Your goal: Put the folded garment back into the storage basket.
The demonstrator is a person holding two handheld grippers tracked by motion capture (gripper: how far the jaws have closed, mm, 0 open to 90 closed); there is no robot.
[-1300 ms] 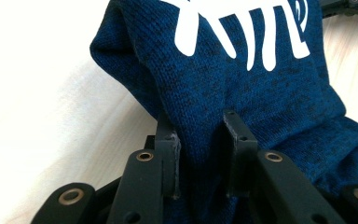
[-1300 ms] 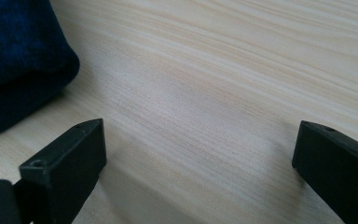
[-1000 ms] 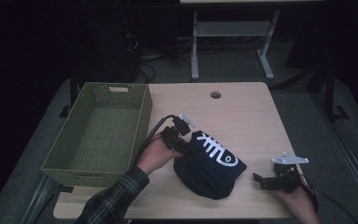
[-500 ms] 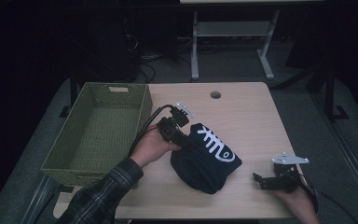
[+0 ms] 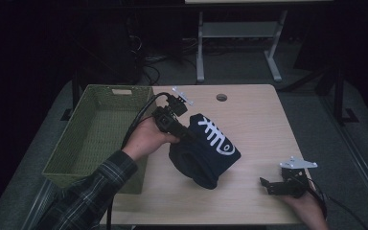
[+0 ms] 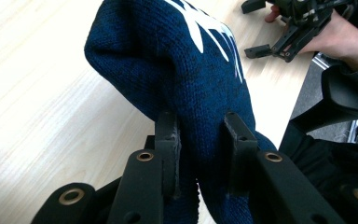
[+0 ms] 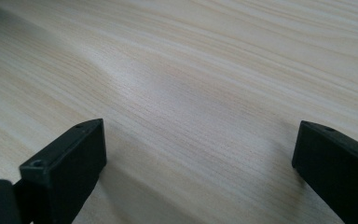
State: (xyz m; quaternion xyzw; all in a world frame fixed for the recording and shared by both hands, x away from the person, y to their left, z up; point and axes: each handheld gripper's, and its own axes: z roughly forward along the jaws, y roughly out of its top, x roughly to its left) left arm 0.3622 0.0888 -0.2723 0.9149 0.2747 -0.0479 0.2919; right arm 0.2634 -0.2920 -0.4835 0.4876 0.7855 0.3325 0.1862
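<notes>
Between the basket and the middle of the table hangs a dark blue knitted garment [image 5: 203,153] with a white fishbone pattern — its upper edge lifted, its lower bulk seemingly touching the tabletop, though the high view is too dim to be sure. The left gripper [image 5: 184,132] has a fold of the knit pinched between its two black jaws, the pads pressed into the wool from either side. Just to the left stands a green woven basket [image 5: 96,139] on the table's left side. Over at the near right corner of the pale wooden table [image 5: 258,124] the right gripper [image 5: 267,185] rests low — its jaws spread wide, nothing but bare wood between them.
</notes>
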